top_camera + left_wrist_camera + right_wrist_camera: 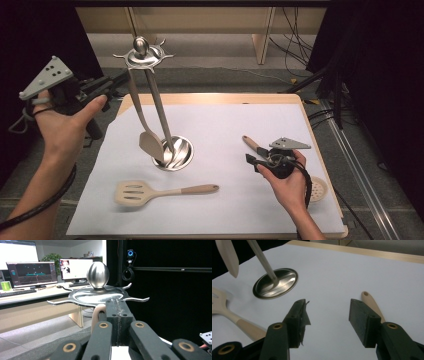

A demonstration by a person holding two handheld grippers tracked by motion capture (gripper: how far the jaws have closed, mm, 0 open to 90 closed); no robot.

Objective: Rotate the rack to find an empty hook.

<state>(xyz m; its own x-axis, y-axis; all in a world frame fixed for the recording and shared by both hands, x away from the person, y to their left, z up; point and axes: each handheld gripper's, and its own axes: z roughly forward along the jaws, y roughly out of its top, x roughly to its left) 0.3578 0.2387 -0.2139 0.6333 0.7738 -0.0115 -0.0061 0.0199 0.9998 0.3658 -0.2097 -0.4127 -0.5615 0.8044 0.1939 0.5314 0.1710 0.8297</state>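
A steel utensil stand [172, 152] rises from the white sheet to a hooked top disc [141, 54] with an egg-shaped knob [98, 274]. A beige turner [150, 142] hangs from one hook. My left gripper [120, 80] is raised at the disc's left, jaws shut together [118, 306]; the turner's beige handle loop [96, 315] sits just beside them, not between them. My right gripper [249, 159] rests low at the right, open [327, 307], nothing between its pads. A wooden-handled skimmer [252, 145] lies there, its handle [372, 303] beside the right-hand jaw.
A beige slotted spatula [150, 191] lies near the front of the sheet, its handle [244, 326] pointing toward the right gripper. The skimmer's round head [318, 189] lies by the table's right edge [320, 150]. Desks with monitors [32, 273] stand beyond the table.
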